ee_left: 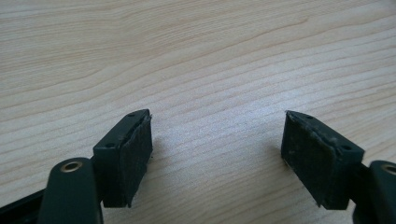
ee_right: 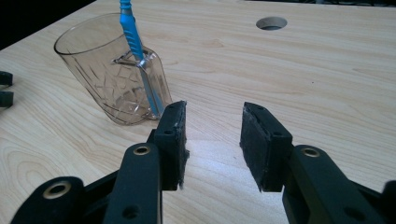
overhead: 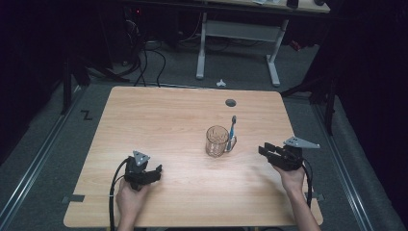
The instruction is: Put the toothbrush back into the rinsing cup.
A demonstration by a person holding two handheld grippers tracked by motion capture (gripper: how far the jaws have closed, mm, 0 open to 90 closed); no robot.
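no readable text, label, brand, number or sign appears on anything here.

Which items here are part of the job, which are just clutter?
In play:
- glass mug
- blue toothbrush, propped in the mug's handle
- right hand-held gripper, open, nearest the mug
- left hand-held gripper, open over bare wood

Lying about:
- white desk frame
- floor cables
- table's grommet hole

The toothbrush (ee_right: 133,39) is running off the top edge above the glass mug (ee_right: 107,74), its head cut away; its lower end is blurring behind the mug's handle.
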